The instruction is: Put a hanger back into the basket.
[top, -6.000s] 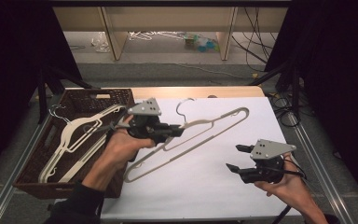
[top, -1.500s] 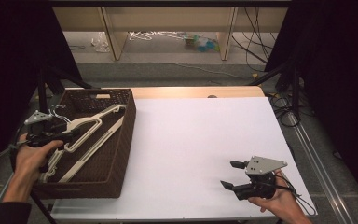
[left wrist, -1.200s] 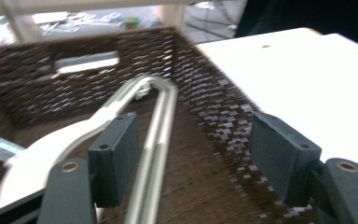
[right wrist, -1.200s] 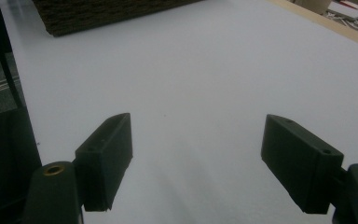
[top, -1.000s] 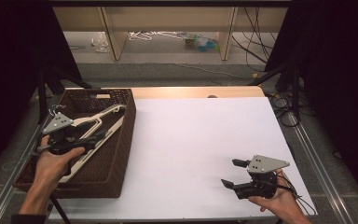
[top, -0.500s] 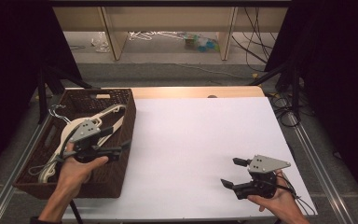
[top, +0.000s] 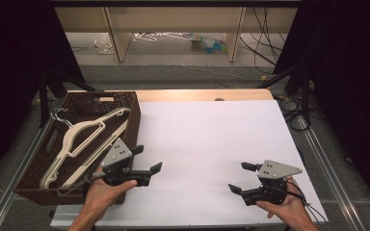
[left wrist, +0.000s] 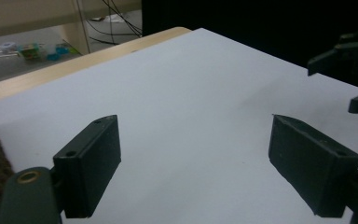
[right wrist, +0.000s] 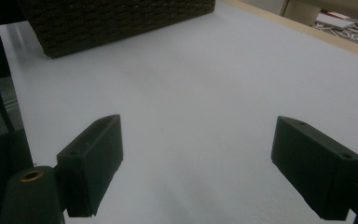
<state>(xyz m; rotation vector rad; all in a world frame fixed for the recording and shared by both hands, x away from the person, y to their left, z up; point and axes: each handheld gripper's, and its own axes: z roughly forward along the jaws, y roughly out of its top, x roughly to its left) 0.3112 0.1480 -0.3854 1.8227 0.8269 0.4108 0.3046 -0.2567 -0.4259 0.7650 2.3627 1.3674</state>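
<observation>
Right gripper (top: 243, 179) near front edge of table (top: 212, 125), jaws wide, empty, hovering over white sheet. Left gripper (top: 147, 160) just beside basket (top: 132, 120), jaws wide, empty. Cream hangers (top: 84, 134) lie inside basket, piled, hooks toward far-left corner. Judgement: stowing looks done; best to keep both grippers low, clear of basket rim. Hanger count hard to tell; lower ends hidden behind left gripper.
</observation>
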